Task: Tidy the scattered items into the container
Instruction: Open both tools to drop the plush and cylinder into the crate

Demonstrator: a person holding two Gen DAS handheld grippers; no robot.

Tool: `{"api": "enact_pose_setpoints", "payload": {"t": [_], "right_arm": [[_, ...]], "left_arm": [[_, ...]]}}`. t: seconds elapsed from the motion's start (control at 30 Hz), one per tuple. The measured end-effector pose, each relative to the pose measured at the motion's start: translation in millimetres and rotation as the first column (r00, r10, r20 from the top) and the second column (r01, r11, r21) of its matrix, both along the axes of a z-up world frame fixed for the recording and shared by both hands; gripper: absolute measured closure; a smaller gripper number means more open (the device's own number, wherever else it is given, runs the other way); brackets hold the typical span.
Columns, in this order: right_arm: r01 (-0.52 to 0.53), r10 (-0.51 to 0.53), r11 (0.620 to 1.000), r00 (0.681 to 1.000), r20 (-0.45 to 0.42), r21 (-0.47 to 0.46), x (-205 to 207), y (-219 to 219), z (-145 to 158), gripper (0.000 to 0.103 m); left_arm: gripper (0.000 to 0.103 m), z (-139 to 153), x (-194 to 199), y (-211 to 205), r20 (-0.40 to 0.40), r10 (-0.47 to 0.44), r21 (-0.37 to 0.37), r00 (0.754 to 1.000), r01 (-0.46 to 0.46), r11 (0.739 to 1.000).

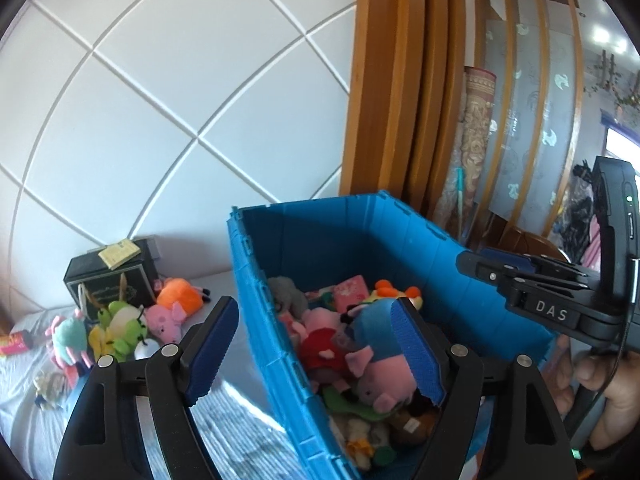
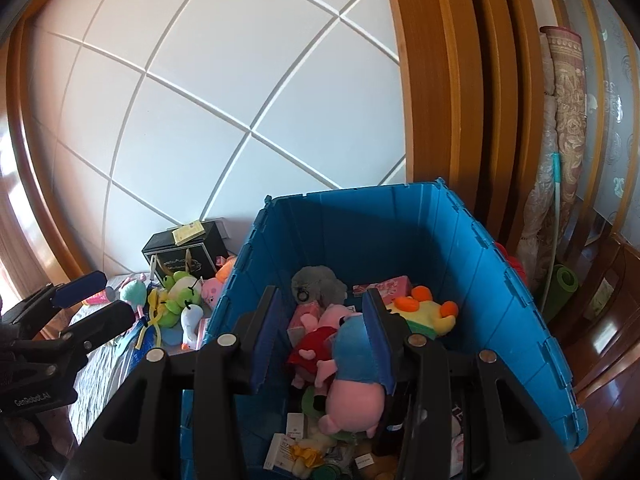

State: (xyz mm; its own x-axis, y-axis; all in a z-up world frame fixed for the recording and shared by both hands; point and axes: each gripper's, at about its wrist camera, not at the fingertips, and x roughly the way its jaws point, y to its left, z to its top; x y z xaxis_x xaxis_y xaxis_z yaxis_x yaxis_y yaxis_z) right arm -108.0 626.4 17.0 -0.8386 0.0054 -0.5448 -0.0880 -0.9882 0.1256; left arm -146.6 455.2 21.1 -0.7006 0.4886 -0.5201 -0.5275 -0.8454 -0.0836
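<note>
Right wrist: tongs (image 2: 320,344) above crate rim (image 2: 360,192).

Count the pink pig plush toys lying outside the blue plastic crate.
1: a pink pig plush toy lies between the green frog plush and the orange plush toy; others may be hidden.

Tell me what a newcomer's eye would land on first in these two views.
First the big blue crate, standing open on the bed and heaped with soft toys, a pink pig in a blue shirt lying on top. Next, the cluster of toys left outside it on the bed, a green frog and an orange toy among them, in front of a black box. Both the left gripper and the right gripper hang open, holding nothing.
</note>
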Motion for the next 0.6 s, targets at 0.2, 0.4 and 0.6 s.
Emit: {"api": "enact_pose_setpoints", "payload": {"t": [0.2,0.4,0.6], "right_arm": [[-0.075,0.075,0.997,0.997,0.013,0.009,-18,-53,-3,0.045],[-0.152,0.152,0.988,0.988,0.027,0.009,-39,-118,-7,0.041],[-0.202,0.201,0.979,0.979,0.042,0.018,-56,-187,-14,0.023]], "left_arm": [[0.021,-14,-11,-72,0.034,0.130,0.004,0.991,-0.130,0.991],[0.018,-29,-19,-150,0.061,0.239,-0.008,0.969,-0.239,0.971],[0.014,-44,-25,-235,0.090,0.333,-0.013,0.939,-0.333,0.943]]}}
